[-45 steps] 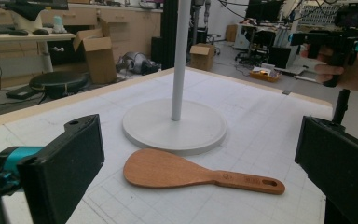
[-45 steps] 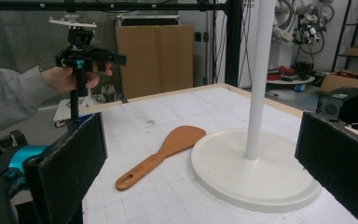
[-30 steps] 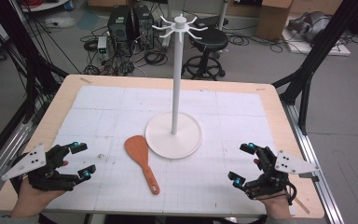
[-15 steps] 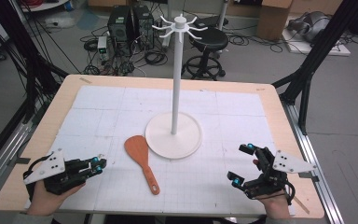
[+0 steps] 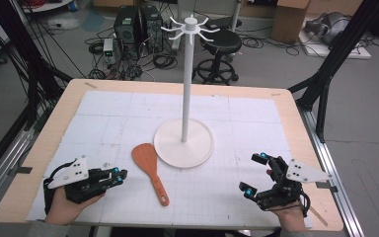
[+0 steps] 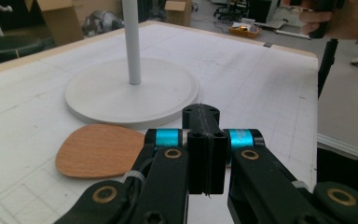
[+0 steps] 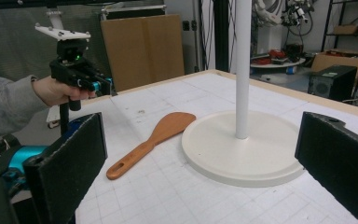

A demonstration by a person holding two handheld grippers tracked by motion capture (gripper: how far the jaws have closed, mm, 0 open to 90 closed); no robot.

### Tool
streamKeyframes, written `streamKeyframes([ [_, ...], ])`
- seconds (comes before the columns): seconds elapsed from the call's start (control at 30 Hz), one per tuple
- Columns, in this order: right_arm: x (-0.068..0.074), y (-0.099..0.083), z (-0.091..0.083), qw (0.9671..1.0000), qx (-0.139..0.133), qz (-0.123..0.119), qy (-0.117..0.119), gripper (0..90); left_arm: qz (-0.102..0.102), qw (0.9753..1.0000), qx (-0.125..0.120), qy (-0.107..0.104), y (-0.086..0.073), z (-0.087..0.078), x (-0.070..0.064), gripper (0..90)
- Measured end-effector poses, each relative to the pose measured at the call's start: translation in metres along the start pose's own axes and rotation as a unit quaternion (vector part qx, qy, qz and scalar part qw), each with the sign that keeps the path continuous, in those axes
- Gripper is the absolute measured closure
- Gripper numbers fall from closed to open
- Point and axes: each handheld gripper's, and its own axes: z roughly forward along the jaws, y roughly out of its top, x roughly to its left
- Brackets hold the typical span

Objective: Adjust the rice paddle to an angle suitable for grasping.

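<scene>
A wooden spatula [image 5: 149, 169] lies on the white grid mat, its blade toward the round base [image 5: 183, 142] of a tall white hook stand [image 5: 187, 74]. My left gripper [image 5: 119, 176] hovers at the front left, shut with nothing between its jaws, its tips pointing at the spatula blade [image 6: 100, 150]. At the front right my right gripper [image 5: 255, 173] stands wide open and empty. From the right gripper view the spatula [image 7: 150, 138] lies left of the stand base [image 7: 242, 144], with the left gripper [image 7: 103, 86] behind it.
The white mat [image 5: 103, 118] covers a wooden table [image 5: 69, 96] with open floor beyond. A black stool [image 5: 219, 44], computer cases [image 5: 133, 27] and cables stand past the far edge. Cardboard boxes [image 7: 140, 46] lean behind the table.
My left gripper has shut and swung right, toward the spatula. The right gripper has stayed open in about the same spot.
</scene>
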Motion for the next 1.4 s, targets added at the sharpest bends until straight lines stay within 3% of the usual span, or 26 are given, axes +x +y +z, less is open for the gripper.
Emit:
streamKeyframes([
  [0.4,-0.001,-0.004,0.002,1.0000,0.009,0.004,0.000,1.1,-0.006,0.9989,0.043,-0.015,-0.002,0.042,-0.009,89.6],
  [0.6,-0.001,-0.005,0.003,0.9999,0.014,0.007,0.001,1.1,-0.025,0.9971,0.071,-0.015,-0.005,0.062,-0.011,89.6],
  [0.83,-0.002,-0.006,0.004,0.9999,0.017,0.004,0.002,1.1,-0.040,0.9956,0.084,-0.012,-0.007,0.080,-0.008,89.6],
  [1.0,-0.002,-0.006,0.004,0.9999,0.016,0.003,0.002,1.1,-0.038,0.9946,0.096,-0.012,-0.008,0.094,-0.008,89.6],
  [1.1,-0.002,-0.006,0.004,0.9999,0.016,0.006,0.002,1.1,-0.042,0.9932,0.108,-0.004,-0.009,0.102,-0.007,89.6],
  [1.2,-0.002,-0.007,0.004,0.9998,0.016,0.007,0.002,1.1,-0.048,0.9900,0.132,0.004,-0.012,0.109,-0.005,89.6],
  [1.4,-0.002,-0.007,0.005,0.9998,0.019,0.007,0.003,1.1,-0.048,0.9888,0.141,0.005,-0.013,0.115,-0.003,89.6],
])
